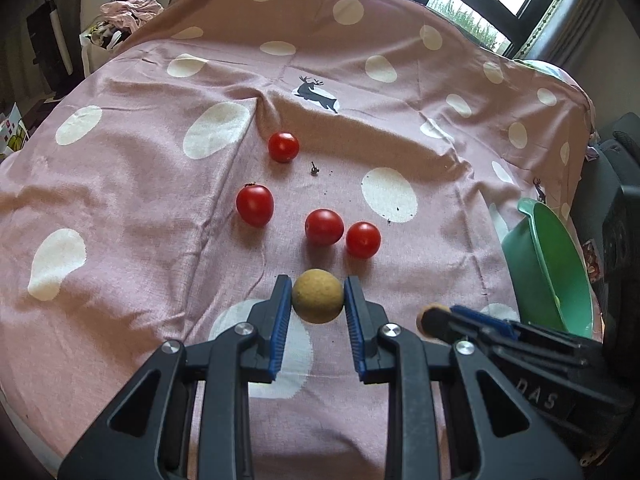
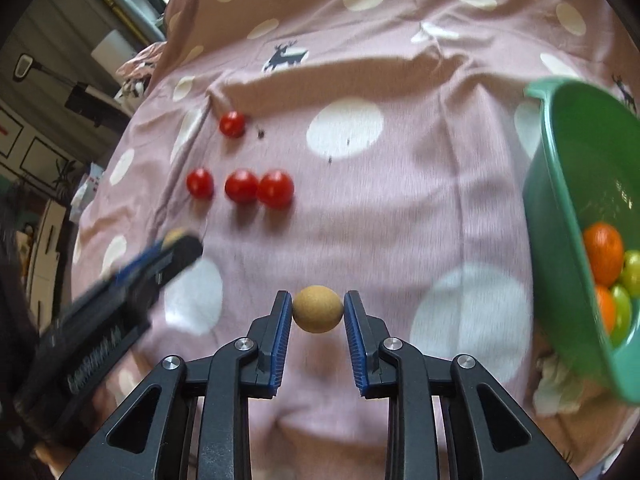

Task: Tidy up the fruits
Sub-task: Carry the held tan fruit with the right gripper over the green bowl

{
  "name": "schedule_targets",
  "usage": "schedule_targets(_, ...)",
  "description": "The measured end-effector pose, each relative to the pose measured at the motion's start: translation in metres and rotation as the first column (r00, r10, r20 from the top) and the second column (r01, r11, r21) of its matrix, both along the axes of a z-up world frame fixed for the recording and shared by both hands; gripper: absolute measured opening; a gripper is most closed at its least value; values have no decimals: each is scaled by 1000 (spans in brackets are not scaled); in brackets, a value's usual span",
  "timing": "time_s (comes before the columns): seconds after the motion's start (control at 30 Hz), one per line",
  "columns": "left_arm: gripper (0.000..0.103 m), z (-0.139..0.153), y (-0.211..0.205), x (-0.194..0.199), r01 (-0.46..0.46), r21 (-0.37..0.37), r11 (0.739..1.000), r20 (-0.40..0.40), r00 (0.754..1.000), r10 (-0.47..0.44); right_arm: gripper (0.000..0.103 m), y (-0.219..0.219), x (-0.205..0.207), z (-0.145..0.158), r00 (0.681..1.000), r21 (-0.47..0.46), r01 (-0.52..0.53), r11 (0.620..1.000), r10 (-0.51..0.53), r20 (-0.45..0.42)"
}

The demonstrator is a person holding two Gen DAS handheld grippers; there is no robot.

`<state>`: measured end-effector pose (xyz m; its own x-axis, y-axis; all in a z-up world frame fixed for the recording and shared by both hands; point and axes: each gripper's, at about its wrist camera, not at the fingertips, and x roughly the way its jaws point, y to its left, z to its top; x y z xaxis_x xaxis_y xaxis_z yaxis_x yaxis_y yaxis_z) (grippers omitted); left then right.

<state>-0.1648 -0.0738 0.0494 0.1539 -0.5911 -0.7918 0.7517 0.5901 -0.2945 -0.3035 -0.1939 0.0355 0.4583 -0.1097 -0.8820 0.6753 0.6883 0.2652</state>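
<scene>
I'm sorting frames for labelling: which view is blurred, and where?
Left wrist view: sharp, red tomatoes crisp. Right wrist view: motion-smeared across the cloth, tomatoes and green bowl; only its own right tool is sharp.

2 wrist views, angled down close over the spotted cloth [image 1: 160, 208], both sharing 4 tomatoes [image 1: 324, 227].

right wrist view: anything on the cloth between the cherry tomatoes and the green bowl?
Nothing but bare cloth. In the right wrist view, the stretch from the nearest tomato to the green bowl holds only polka-dot fabric and a few dark specks.
</scene>
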Motion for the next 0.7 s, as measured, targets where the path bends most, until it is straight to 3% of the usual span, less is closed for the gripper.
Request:
schedule_targets(0.23,26,-2,1,5,-9,6,1000,-20,1000,9,28,-19,27,-6,999,-46,47,998,-47,-2)
schedule_targets(0.7,26,-5,1,3,-8,16,1000,-26,1000,8,28,-18,21,-19,998,-4,67,998,-67,2)
